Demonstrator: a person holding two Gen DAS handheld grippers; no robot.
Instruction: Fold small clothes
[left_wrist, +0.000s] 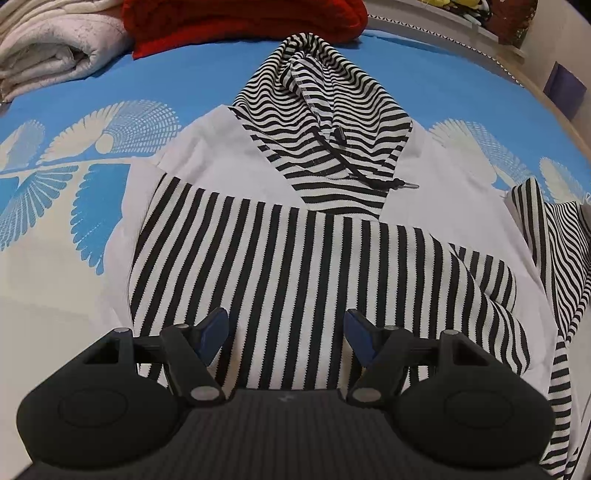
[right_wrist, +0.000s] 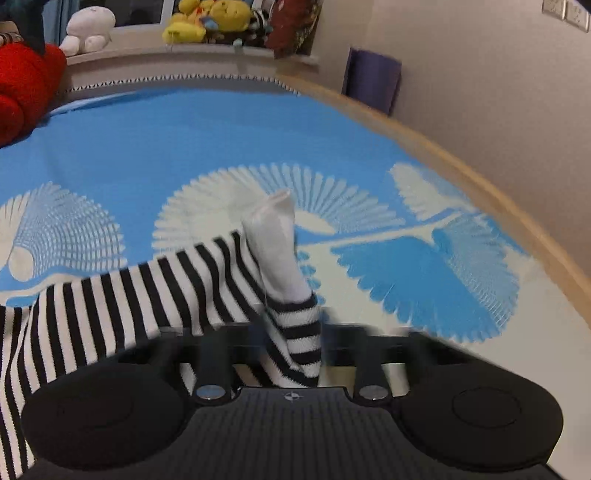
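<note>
A white hoodie (left_wrist: 229, 162) with a black-and-white striped hood (left_wrist: 325, 110) lies flat on the blue patterned bedspread (left_wrist: 110, 81). One striped sleeve (left_wrist: 295, 266) is folded across its body. My left gripper (left_wrist: 286, 332) hovers open just above that sleeve, with nothing between its blue pads. The other striped sleeve (right_wrist: 147, 295) stretches out to the side. My right gripper (right_wrist: 291, 332) is shut on it near its end, and the white cuff (right_wrist: 277, 243) sticks up past the jaws. The cloth and blur hide the right fingertips.
A red garment (left_wrist: 243, 22) and a folded white blanket (left_wrist: 55, 48) lie at the far side of the bed. Plush toys (right_wrist: 207, 18) sit on a ledge beyond. The wooden bed edge (right_wrist: 461, 162) curves along the right, next to a wall.
</note>
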